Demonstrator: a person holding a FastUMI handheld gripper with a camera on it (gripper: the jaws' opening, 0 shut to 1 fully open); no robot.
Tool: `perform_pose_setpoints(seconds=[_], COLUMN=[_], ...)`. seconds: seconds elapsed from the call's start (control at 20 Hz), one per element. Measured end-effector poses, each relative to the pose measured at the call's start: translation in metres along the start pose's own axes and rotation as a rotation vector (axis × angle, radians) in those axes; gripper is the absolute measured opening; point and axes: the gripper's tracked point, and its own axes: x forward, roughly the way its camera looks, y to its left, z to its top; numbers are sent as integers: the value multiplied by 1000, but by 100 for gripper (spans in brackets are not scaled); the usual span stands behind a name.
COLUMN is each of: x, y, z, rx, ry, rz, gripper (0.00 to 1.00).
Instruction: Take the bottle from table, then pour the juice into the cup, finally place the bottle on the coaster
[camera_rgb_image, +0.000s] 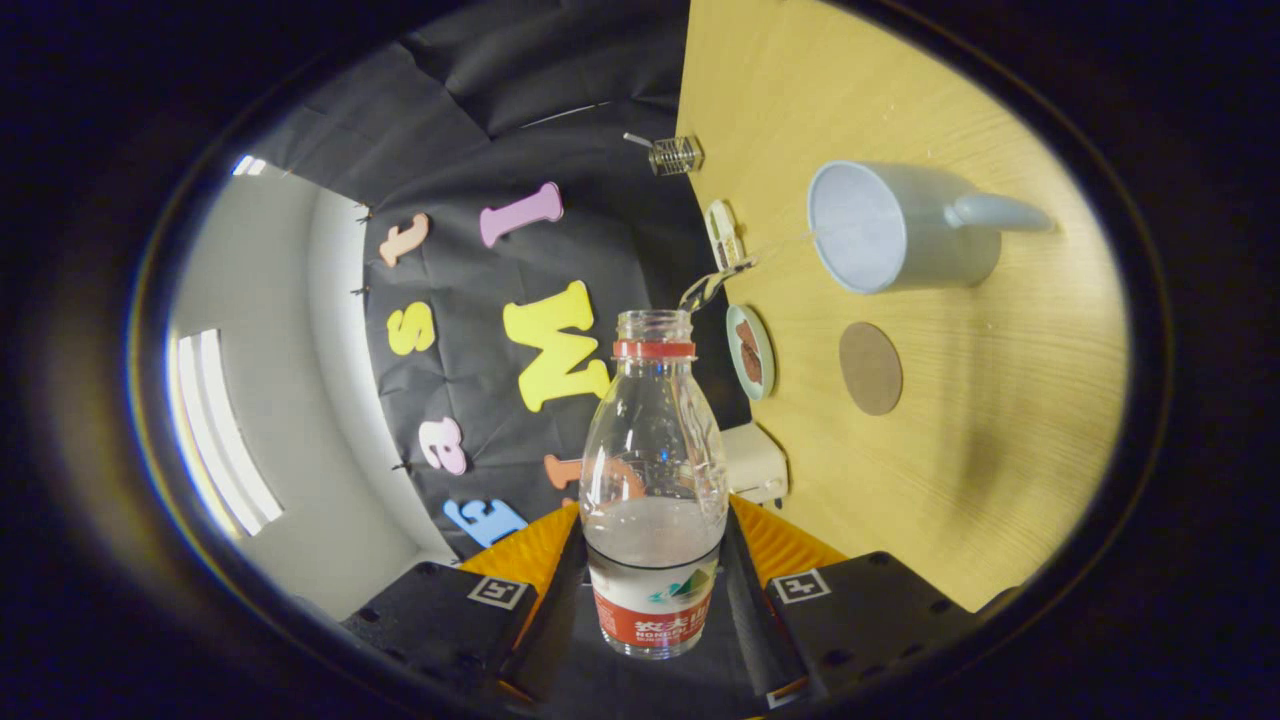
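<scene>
My gripper (655, 555) is shut on a clear plastic bottle (655, 440) with a red neck ring and a red and white label; both fingers press on its lower body. The bottle has no cap and holds clear liquid in its lower part. The gripper is rolled far over, so the wooden table (980, 450) stands like a wall beside the bottle. A thin stream leaves the bottle's mouth and arcs to the rim of the pale blue cup (900, 230) with a handle, beyond the fingers. A round brown coaster (870, 368) lies on the table just nearer than the cup.
A small plate (750, 352) with something brown on it sits at the table's edge by the bottle's neck. A white box (755, 462) lies closer to the fingers. A wire object (675, 155) and a small white item (722, 232) stand farther along that edge.
</scene>
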Motion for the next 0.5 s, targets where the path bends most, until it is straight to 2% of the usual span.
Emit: perform_pose_setpoints(seconds=[0.5], x=[5], y=[8], z=[2], rx=[34], ry=[7], rz=[14], gripper=[74])
